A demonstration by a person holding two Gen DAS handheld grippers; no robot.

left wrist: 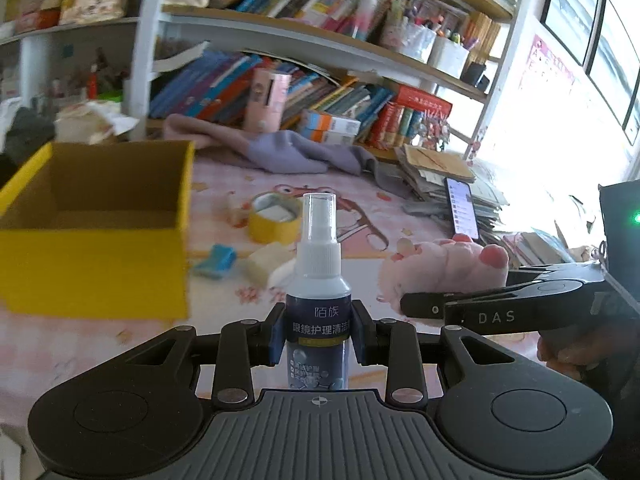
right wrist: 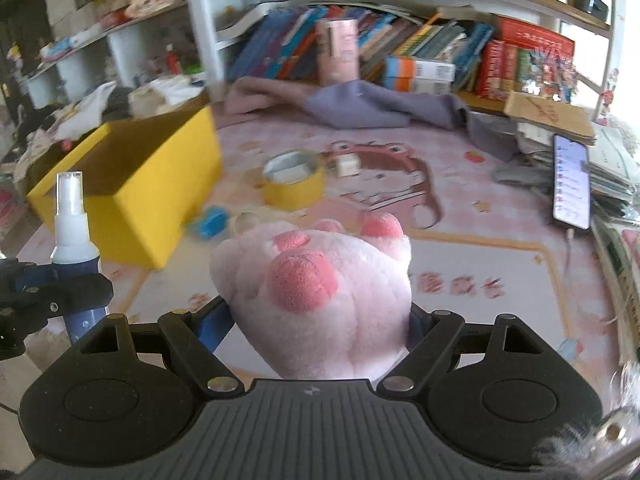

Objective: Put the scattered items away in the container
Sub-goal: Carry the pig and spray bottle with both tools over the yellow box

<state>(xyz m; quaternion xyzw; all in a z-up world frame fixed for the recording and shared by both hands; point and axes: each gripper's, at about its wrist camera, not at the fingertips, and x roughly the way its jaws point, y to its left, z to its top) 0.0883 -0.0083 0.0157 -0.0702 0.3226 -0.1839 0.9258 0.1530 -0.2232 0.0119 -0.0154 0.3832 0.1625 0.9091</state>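
Note:
My left gripper is shut on a small spray bottle with a dark blue label and clear cap, held upright above the table; it also shows in the right wrist view. My right gripper is shut on a pink plush paw; the paw also shows in the left wrist view. The open yellow box stands at the left, also in the right wrist view. A yellow tape roll, a blue item and a pale block lie beside it.
A purple cloth lies at the back under bookshelves. A lit phone rests on a stack of papers at the right. A small white cube sits behind the tape roll. The table has a pink cartoon mat.

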